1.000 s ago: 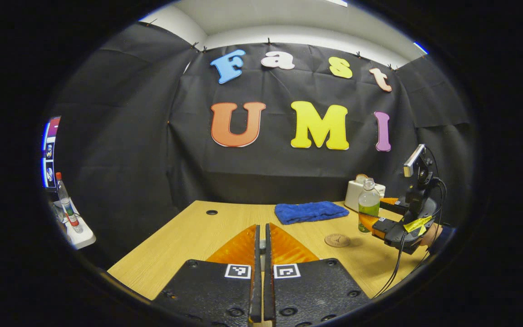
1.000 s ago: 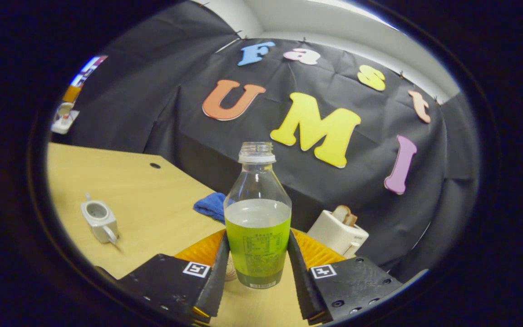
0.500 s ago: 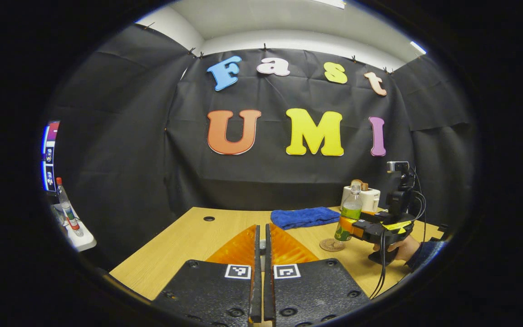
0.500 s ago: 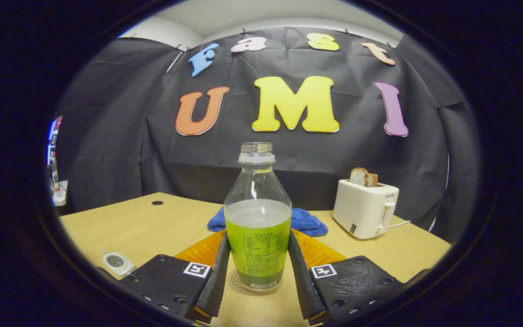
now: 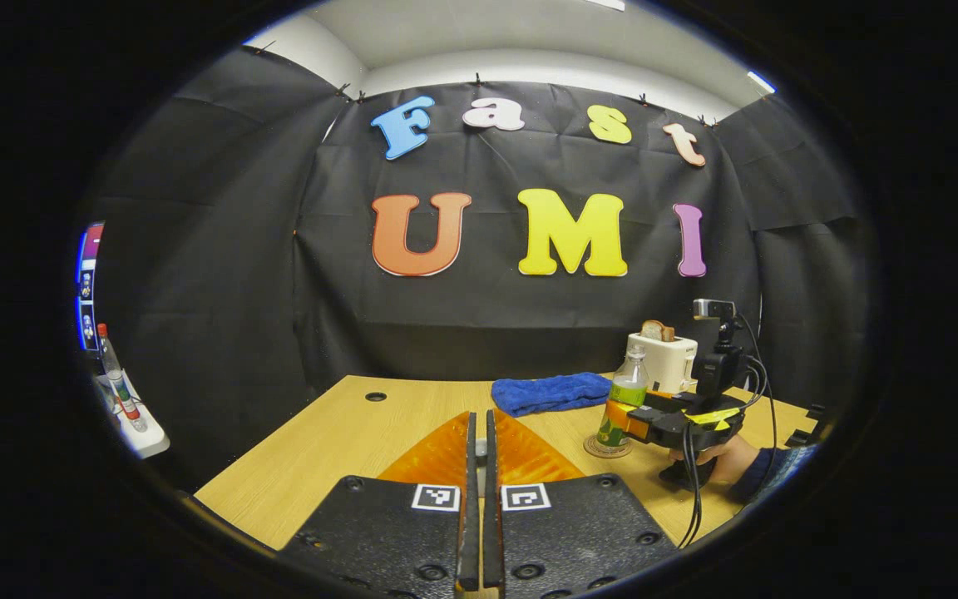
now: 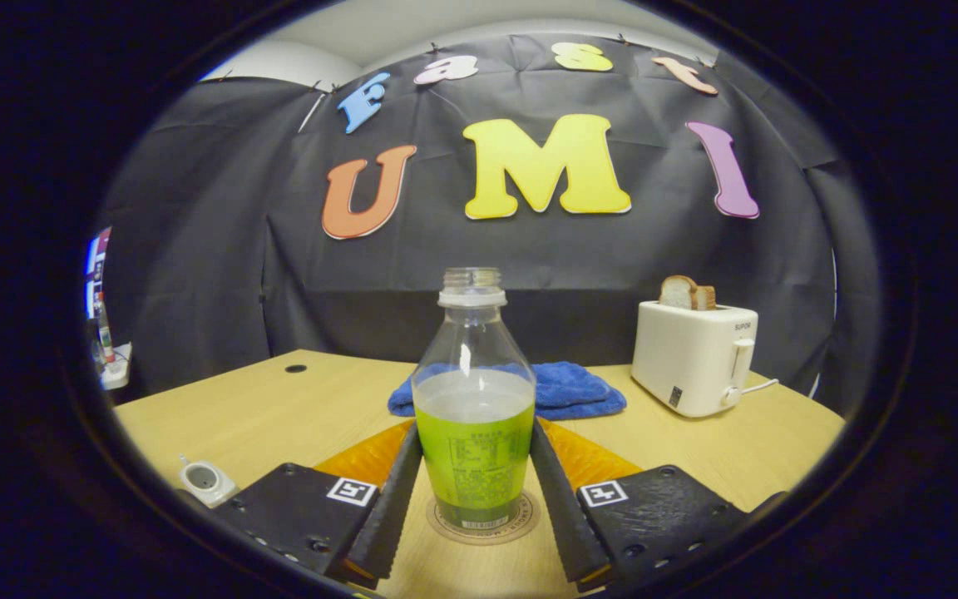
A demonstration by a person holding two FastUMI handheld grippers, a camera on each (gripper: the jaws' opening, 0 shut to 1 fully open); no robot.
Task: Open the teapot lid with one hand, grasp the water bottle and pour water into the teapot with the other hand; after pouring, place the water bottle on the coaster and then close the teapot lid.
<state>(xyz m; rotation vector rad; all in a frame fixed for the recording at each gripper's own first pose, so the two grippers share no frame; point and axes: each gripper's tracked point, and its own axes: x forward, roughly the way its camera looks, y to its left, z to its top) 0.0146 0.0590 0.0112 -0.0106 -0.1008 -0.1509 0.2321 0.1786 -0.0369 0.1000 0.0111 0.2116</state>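
Observation:
A clear water bottle (image 6: 474, 433) with a green label and no cap stands upright on the round coaster (image 6: 520, 520). My right gripper (image 6: 476, 428) is shut on it, one finger pressed to each side. In the left gripper view the same bottle (image 5: 616, 408) sits on the coaster (image 5: 595, 452) at mid right, with the right gripper (image 5: 633, 416) and a hand (image 5: 724, 462) behind it. The small white teapot (image 6: 206, 481) stands at the lower left with its top open. My left gripper (image 5: 479, 416) is shut above the table, with a small pale piece of the lid pinched in the slit.
A folded blue towel (image 6: 570, 387) lies behind the bottle. A white toaster (image 6: 695, 358) with bread in it stands at the back right. The wooden table (image 5: 338, 433) has a cable hole (image 5: 376, 397). A side shelf (image 5: 138, 433) with small bottles stands off the table's left.
My right gripper has levelled out and lowered the bottle onto the coaster, keeping its hold. My left gripper has barely moved and stays shut.

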